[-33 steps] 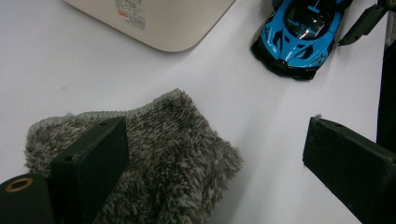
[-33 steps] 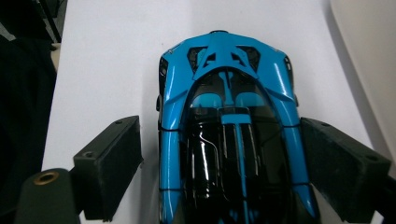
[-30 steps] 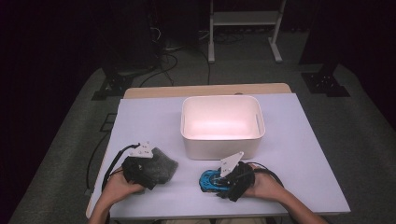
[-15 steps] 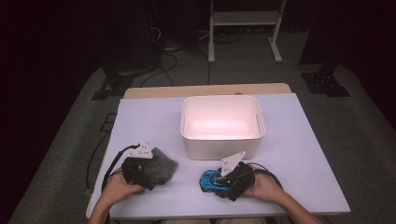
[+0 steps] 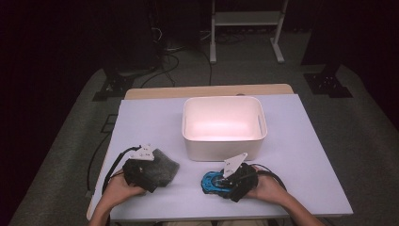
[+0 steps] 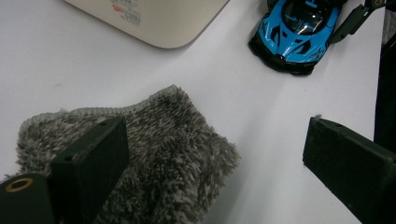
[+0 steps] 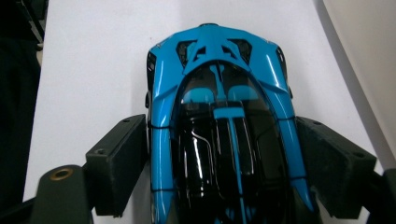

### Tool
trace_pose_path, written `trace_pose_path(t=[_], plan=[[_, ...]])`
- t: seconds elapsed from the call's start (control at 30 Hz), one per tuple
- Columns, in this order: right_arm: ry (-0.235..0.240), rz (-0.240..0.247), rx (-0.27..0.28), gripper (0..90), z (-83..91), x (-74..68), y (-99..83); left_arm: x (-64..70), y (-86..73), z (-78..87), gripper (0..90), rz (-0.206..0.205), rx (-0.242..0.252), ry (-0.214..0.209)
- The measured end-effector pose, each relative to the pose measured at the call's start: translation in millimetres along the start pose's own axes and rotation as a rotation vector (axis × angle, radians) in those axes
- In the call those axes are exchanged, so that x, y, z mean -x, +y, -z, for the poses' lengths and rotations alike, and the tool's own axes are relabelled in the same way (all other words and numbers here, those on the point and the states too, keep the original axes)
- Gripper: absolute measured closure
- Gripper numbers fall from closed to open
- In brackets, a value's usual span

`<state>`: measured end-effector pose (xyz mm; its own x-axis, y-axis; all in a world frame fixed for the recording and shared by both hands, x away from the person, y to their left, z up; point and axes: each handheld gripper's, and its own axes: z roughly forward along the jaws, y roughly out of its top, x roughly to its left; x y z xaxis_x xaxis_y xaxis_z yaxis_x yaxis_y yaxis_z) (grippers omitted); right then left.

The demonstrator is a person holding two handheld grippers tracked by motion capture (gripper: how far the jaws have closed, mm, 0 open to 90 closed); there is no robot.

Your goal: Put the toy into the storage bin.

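A blue and black toy car (image 7: 219, 93) sits on the white table between the jaws of my right gripper (image 7: 224, 140), and both jaws press against its sides. In the high view the car (image 5: 210, 181) lies near the front edge, just left of the right gripper (image 5: 226, 181). A grey shaggy cloth (image 6: 154, 154) lies flat under my left gripper (image 6: 215, 140). That gripper is wide open, with one jaw over the cloth and the other over bare table. From above, the cloth (image 5: 164, 167) lies at the front left with the left gripper (image 5: 148, 174) on it.
A white plastic bin (image 5: 223, 141) stands at the table's middle, just behind both grippers, and its inside (image 5: 223, 120) holds nothing. Its corner (image 6: 154, 18) shows in the left gripper view. Cables trail from both grippers. Dark floor and equipment stands surround the table.
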<state>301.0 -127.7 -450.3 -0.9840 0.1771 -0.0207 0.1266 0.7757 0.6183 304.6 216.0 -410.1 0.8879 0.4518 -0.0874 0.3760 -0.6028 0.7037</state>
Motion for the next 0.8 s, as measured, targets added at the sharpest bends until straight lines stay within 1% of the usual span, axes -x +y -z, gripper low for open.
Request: trace_pose_path(t=[0.2,0.27,0.47,0.67,0.8], plan=[[-0.002,-0.013,-0.012,20.6,1.4,0.7,-1.5,0.0,0.1,-0.7,6.4,-0.005,-0.005,-0.002],[-0.007,-0.018,-0.014,22.3,1.7,0.6,-1.2,0.4,0.4,-1.3,6.4,-0.006,-0.006,-0.004],[-0.011,-0.002,-0.009,24.5,2.7,-0.2,-1.2,1.2,1.0,-1.5,6.4,-0.006,-0.004,-0.006],[-0.001,0.007,-0.003,24.8,3.1,1.2,-1.6,0.2,0.2,-1.5,6.4,-0.004,-0.003,-0.007],[0.005,0.003,0.005,24.9,3.9,2.0,-2.3,-0.8,-0.2,-0.9,6.4,-0.004,-0.004,-0.005]])
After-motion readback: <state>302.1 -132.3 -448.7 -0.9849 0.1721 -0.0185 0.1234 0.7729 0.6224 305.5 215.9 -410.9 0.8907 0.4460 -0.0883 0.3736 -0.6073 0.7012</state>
